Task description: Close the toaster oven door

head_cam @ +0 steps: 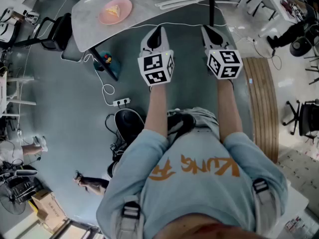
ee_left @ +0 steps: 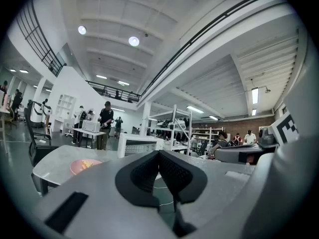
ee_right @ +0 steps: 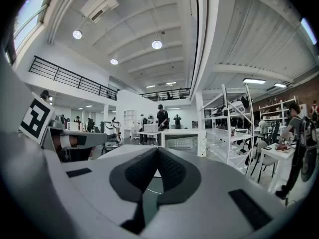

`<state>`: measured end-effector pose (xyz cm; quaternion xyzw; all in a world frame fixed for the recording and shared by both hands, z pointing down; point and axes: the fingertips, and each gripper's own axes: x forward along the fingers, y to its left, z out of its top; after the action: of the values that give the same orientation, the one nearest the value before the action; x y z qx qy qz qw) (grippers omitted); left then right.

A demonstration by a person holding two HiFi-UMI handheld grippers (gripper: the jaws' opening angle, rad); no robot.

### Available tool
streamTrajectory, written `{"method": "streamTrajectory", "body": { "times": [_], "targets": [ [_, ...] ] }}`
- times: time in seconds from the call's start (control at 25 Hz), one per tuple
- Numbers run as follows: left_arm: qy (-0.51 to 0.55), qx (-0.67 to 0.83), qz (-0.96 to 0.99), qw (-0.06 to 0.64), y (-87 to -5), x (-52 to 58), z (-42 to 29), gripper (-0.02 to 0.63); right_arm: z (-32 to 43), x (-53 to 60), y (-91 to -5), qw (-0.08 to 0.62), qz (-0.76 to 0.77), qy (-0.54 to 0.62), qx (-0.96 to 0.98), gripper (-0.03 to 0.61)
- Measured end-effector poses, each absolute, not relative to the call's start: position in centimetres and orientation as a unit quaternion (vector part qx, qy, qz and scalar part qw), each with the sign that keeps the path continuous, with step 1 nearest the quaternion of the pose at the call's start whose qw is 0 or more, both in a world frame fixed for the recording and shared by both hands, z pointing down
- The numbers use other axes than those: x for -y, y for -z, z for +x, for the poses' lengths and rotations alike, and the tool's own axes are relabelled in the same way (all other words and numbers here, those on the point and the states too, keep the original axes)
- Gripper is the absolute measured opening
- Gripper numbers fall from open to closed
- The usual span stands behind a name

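The white toaster oven (ee_left: 139,146) stands at the far side of the grey table (head_cam: 89,15); the right gripper view shows it too (ee_right: 182,142). I cannot tell how its door stands. A pink plate (head_cam: 115,11) with a piece of food lies on the table's left part. My left gripper (head_cam: 156,31) is held in the air just before the table's near edge, jaws shut with nothing between them (ee_left: 159,153). My right gripper (head_cam: 207,30) hangs beside it at the same height, also shut and empty (ee_right: 158,150).
A black chair (head_cam: 55,31) stands left of the table. A white cable and power strip (head_cam: 121,102) lie on the floor beside a black stool (head_cam: 128,121). A curved wooden bench (head_cam: 264,103) runs along the right. People stand at desks far behind.
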<state>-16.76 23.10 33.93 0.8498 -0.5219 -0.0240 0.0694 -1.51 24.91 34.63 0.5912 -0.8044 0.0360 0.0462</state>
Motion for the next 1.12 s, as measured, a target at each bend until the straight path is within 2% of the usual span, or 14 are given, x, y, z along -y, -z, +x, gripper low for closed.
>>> {"method": "streamTrajectory", "body": {
  "times": [0.72, 1.12],
  "targets": [
    [0.024, 0.506, 0.856, 0.1, -36.2, -20.1, -15.7, 0.002, 2.8, -23.1, -36.3, 0.068, 0.644, -0.052, 0.76, -0.002],
    [0.014, 0.539, 0.837, 0.088, -37.1, -11.7, -16.1, 0.002, 4.5, -13.3, -37.2, 0.048, 0.628, -0.056, 0.775, -0.002]
  ]
}}
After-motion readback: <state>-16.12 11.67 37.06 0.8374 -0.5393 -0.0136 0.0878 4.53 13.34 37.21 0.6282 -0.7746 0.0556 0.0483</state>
